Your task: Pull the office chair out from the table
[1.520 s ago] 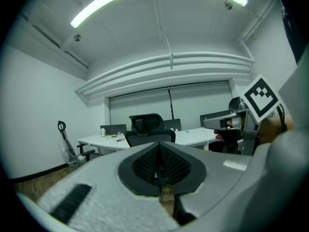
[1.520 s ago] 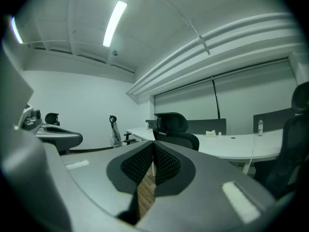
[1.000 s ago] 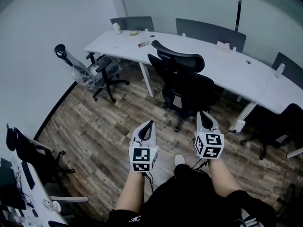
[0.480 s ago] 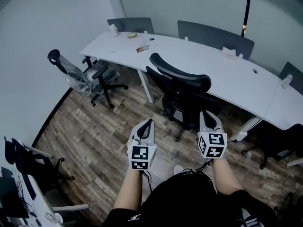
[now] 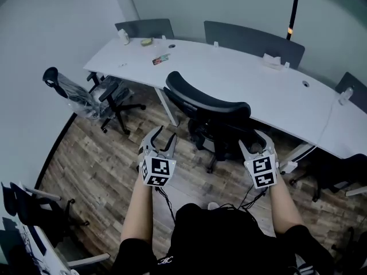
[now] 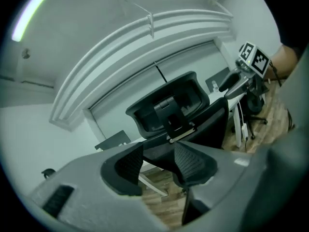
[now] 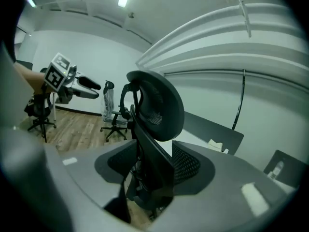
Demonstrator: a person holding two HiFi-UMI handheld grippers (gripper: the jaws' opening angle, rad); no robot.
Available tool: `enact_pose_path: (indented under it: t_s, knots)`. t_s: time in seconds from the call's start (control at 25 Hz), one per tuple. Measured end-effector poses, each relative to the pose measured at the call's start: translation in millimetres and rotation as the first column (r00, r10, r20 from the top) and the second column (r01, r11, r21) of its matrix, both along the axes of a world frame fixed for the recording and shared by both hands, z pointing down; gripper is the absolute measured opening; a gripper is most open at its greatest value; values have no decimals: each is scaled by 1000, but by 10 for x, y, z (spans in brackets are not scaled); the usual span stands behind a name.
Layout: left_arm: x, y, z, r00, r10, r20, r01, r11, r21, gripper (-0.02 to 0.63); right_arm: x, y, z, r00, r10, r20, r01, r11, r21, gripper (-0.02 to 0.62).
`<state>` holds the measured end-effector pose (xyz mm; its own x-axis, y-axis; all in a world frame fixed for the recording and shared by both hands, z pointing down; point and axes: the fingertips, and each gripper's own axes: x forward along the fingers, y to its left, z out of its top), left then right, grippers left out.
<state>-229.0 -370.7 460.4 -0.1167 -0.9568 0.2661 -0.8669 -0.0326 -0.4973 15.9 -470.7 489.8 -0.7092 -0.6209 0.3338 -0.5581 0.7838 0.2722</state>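
Office chair [image 5: 209, 105], black, at white table [image 5: 246, 79]; left gripper [image 5: 160, 137] jaws opening, chair back just beyond them; right gripper [image 5: 257, 141] jaws opening, chair-back edge between them.

Four wheeled chairs show in the head view: the black office chair [image 5: 207, 100] at centre, a plastic-wrapped chair [image 5: 86, 93] at upper left, a dark chair [image 5: 335, 169] at the right edge and a second dark chair [image 5: 34, 211] at lower left. One long white table [image 5: 241, 76] curves across the upper half. Three grey panels stand behind it: a left panel [image 5: 144, 27], a middle panel [image 5: 252, 39] and a right panel [image 5: 351, 87]. On the tabletop are two small white containers, a far-left container [image 5: 122, 37] and a far-right container [image 5: 344, 95], plus three smaller items too small to name. There are two grippers, the left gripper [image 5: 162, 137] and the right gripper [image 5: 256, 143]. Both have jaws opening, with the centre chair's back seen in each gap and no pad pressing it.
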Motion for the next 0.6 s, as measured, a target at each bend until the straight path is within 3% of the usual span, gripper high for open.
enact_pose_path:
  t_s: [0.12, 0.24, 0.36, 0.44, 0.48, 0.6]
  knots:
    - [-185, -276, 58, 993, 71, 94, -65, 996, -57, 255, -31, -22, 163, 998, -24, -54, 23, 999, -29, 269]
    - [-376, -551, 129, 966, 145, 215, -120, 985, -125, 282, -61, -86, 281, 991, -11, -134, 7, 999, -32, 298]
    - [-535, -851, 207, 915, 225, 333, -175, 969, -176, 288, -86, -212, 231, 983, 54, -177, -47, 998, 41, 304]
    - [-617, -1020, 309, 880, 283, 381, -214, 953, -216, 290, -77, -280, 204, 977, 114, -179, -101, 992, 77, 236]
    - [-662, -1088, 366, 863, 313, 396, -232, 943, -238, 290, -86, -282, 231, 973, 130, -189, -118, 990, 70, 236]
    - [-818, -1275, 459, 818, 377, 434, -275, 920, -281, 290, -175, -232, 346, 957, 142, -251, -135, 990, 44, 297]
